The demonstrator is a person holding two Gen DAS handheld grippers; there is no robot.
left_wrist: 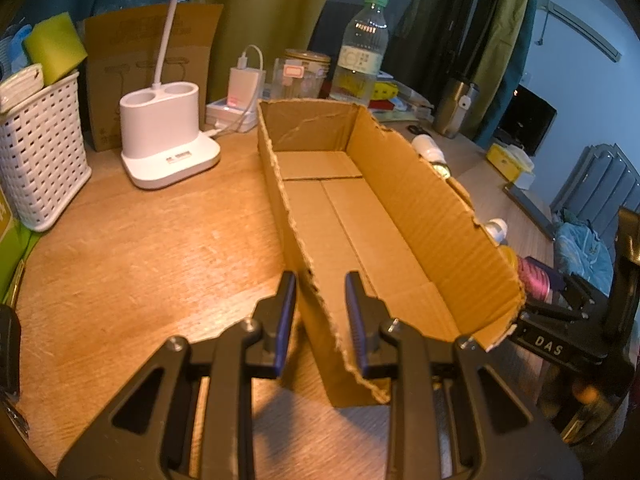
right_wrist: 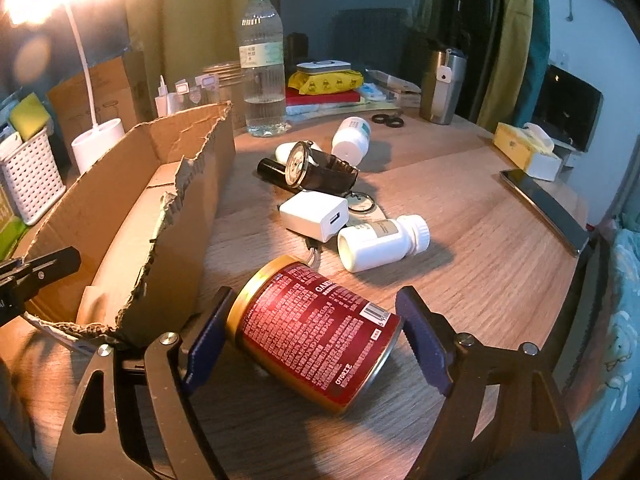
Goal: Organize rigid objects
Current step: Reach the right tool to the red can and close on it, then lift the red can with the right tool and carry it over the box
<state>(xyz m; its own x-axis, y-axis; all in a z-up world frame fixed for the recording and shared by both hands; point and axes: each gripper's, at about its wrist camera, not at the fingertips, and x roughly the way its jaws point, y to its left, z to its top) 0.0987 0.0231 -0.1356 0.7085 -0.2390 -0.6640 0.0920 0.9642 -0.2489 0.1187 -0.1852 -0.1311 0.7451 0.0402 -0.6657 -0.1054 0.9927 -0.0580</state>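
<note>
An open, torn cardboard box [left_wrist: 400, 200] lies lengthwise on the wooden desk. My left gripper [left_wrist: 320, 280] straddles its near left wall and is shut on that wall. A red can [right_wrist: 316, 332] with gold rims lies on its side just right of the box [right_wrist: 120, 208]. My right gripper [right_wrist: 316, 296] spans it end to end, with a blue pad against each end. Beyond the can lie a white pill bottle [right_wrist: 380, 242], a white charger [right_wrist: 314, 216], a watch [right_wrist: 316, 170], a black cylinder [right_wrist: 272, 172] and a second white bottle [right_wrist: 352, 138].
A white lamp base [left_wrist: 168, 136] and a white basket [left_wrist: 40, 152] stand left of the box. A water bottle [right_wrist: 262, 68], a steel tumbler [right_wrist: 442, 84] and stacked packets line the back. A phone [right_wrist: 544, 208] and a yellow tissue box [right_wrist: 524, 150] lie at the right edge.
</note>
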